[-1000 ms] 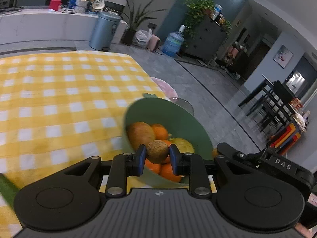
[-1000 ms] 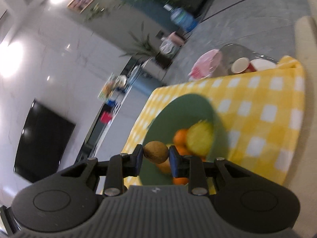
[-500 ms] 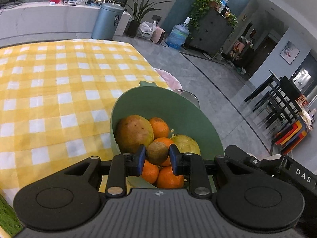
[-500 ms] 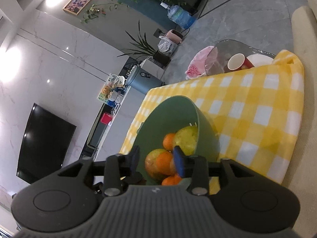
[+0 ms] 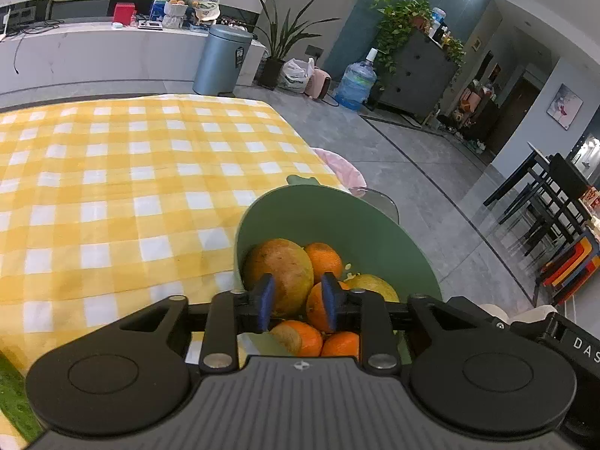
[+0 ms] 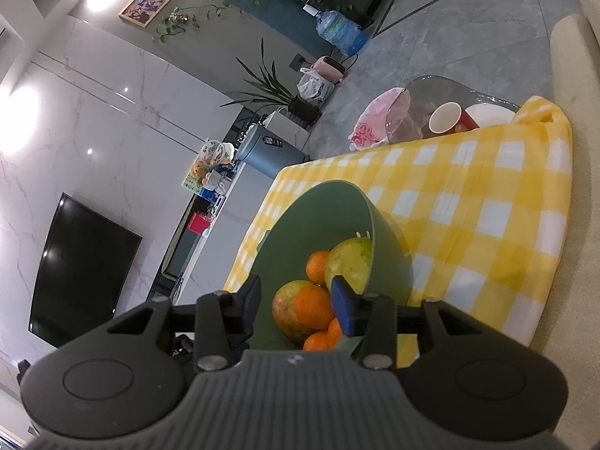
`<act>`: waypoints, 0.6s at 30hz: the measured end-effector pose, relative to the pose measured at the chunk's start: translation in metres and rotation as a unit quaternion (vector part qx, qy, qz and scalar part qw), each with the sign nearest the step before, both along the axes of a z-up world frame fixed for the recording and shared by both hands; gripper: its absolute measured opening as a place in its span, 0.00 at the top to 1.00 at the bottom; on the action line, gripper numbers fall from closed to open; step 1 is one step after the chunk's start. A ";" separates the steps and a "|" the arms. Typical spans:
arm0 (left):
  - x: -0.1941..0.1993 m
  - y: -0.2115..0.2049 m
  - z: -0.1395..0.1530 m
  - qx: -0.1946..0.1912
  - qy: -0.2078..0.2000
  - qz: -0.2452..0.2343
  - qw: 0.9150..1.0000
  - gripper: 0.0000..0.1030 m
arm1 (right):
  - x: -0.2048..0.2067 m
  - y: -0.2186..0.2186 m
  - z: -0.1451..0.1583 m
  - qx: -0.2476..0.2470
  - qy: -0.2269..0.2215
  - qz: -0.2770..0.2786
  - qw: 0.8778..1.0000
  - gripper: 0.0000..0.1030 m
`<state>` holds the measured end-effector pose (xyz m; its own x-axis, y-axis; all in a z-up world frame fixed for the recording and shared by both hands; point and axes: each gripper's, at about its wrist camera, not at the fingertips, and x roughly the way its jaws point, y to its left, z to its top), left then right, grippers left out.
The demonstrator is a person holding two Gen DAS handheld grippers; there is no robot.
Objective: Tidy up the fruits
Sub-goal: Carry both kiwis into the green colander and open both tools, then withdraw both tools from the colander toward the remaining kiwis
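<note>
A green bowl [image 5: 337,221] stands near the right edge of the yellow checked tablecloth [image 5: 112,187]. It holds a mango [image 5: 279,266], several oranges [image 5: 322,257] and a yellow-green fruit [image 5: 371,287]. A brown kiwi [image 5: 288,337] lies low in the bowl. My left gripper [image 5: 296,307] is open just above the fruit. In the right wrist view the bowl [image 6: 318,217] holds the same mango [image 6: 290,311], oranges [image 6: 313,307] and yellow-green fruit [image 6: 350,262]. My right gripper [image 6: 296,302] is open and empty over it.
The table edge runs just past the bowl, with grey floor beyond. A red paper cup [image 6: 446,118] and a white plate [image 6: 491,114] sit on a glass side table [image 6: 431,93] past the cloth's corner. A green strip [image 5: 11,397] shows at the lower left.
Both grippers held a kiwi a second ago. The right one opened first, then the left opened and its kiwi dropped into the bowl. Both are empty now.
</note>
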<state>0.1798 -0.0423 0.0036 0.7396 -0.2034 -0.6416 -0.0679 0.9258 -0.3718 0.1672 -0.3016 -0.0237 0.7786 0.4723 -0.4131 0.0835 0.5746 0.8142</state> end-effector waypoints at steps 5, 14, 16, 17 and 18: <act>-0.011 0.001 0.009 -0.003 -0.017 -0.012 1.000 0.31 | -0.001 0.002 0.000 -0.009 0.002 0.008 1.000 0.60; -0.025 0.004 0.019 0.031 0.009 -0.015 0.999 0.24 | 0.001 0.013 0.003 -0.035 0.012 0.025 0.999 0.52; -0.029 0.007 0.021 0.033 0.016 -0.016 0.999 0.24 | 0.000 0.017 0.007 -0.047 0.014 0.030 0.998 0.51; -0.032 0.008 0.022 0.035 0.018 -0.015 0.999 0.24 | -0.001 0.018 0.009 -0.053 0.013 0.031 0.998 0.50; -0.035 0.009 0.024 0.037 0.019 -0.014 0.999 0.24 | -0.002 0.020 0.010 -0.060 0.012 0.032 0.998 0.50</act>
<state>0.1447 -0.0329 0.0273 0.7092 -0.1739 -0.6832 -0.0548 0.9526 -0.2994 0.1652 -0.2814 -0.0133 0.7374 0.4673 -0.4877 0.0615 0.6725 0.7375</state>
